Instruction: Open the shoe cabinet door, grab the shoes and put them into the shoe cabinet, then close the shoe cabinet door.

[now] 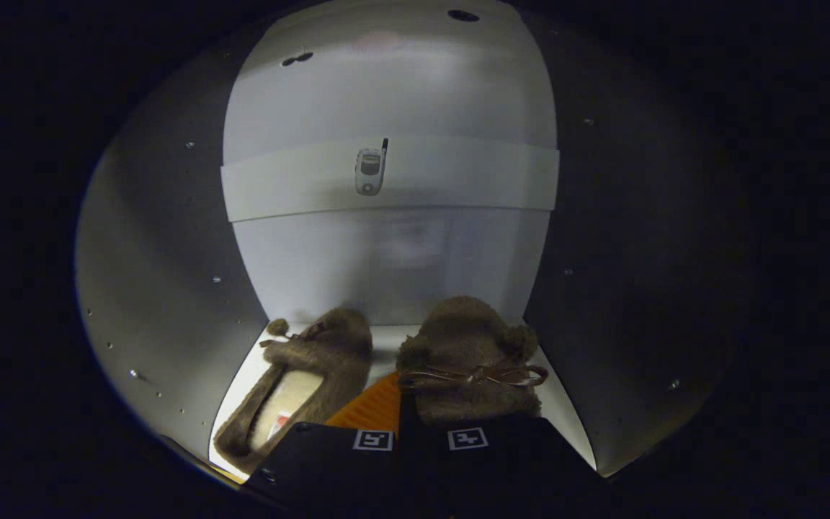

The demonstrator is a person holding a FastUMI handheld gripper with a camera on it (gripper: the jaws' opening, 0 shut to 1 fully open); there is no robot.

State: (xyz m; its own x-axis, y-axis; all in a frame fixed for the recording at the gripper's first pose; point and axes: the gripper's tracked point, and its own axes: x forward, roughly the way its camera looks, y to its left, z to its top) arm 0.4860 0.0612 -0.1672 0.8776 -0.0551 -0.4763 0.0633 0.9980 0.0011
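Observation:
I am looking into the shoe cabinet point(393, 252), with its white back wall and white floor ahead. Two brown furry slippers are at the bottom. The left slipper point(300, 382) lies on the cabinet floor just left of my fingers, its pale lining facing up and its toe towards the back wall. The right slipper point(469, 353), with a thin bow across it, sits directly over my fingers, heel end hidden behind them. My gripper point(398, 404) is shut on the right slipper's inner edge, the fingers almost together.
A white shelf board point(458, 176) crosses the cabinet above the slippers, with a small grey phone-like thing point(369, 171) at its front. The cabinet's side walls stand close on the left point(163, 252) and, in shadow, on the right point(638, 252).

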